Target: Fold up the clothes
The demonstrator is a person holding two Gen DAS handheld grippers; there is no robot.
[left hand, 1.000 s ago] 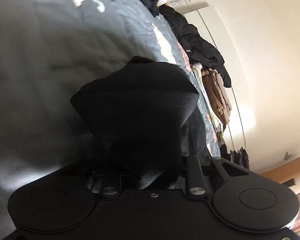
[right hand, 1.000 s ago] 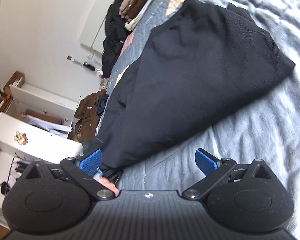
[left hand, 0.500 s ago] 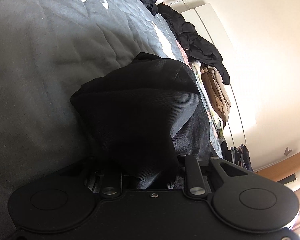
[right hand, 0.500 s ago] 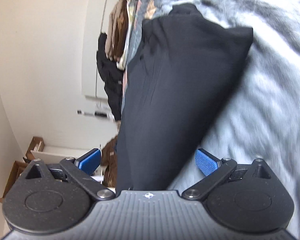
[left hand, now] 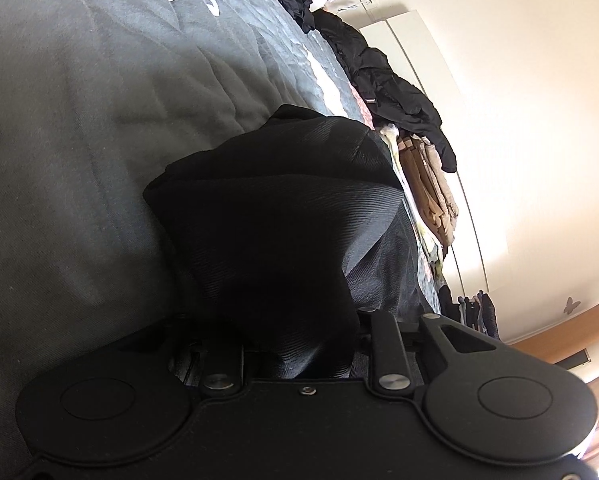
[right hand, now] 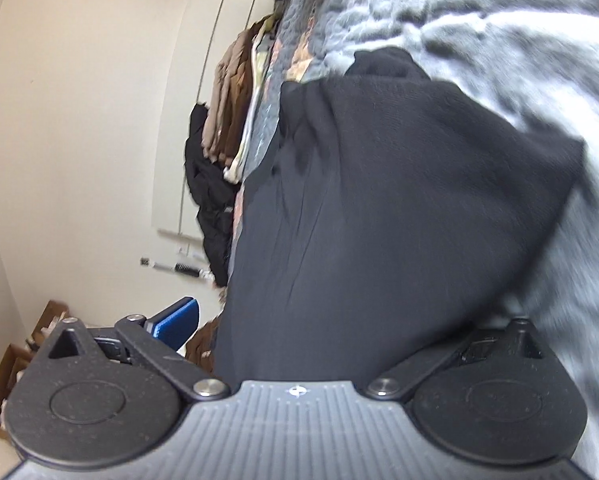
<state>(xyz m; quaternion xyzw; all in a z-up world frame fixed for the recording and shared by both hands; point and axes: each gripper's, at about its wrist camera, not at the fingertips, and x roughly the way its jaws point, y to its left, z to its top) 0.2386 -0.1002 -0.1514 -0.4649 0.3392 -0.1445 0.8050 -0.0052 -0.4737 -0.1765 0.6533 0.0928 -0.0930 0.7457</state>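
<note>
A: Left wrist: left gripper (left hand: 299,344) pinches the garment (left hand: 283,216), bunched on the bed (left hand: 79,120)

B: Right gripper (right hand: 299,332) gapes around its near edge; push deeper, then clamp before lifting

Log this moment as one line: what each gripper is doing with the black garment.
left gripper: shut on black garment | right gripper: open, garment edge between jaws, not clamped | garment: partly folded on grey blanket
</note>
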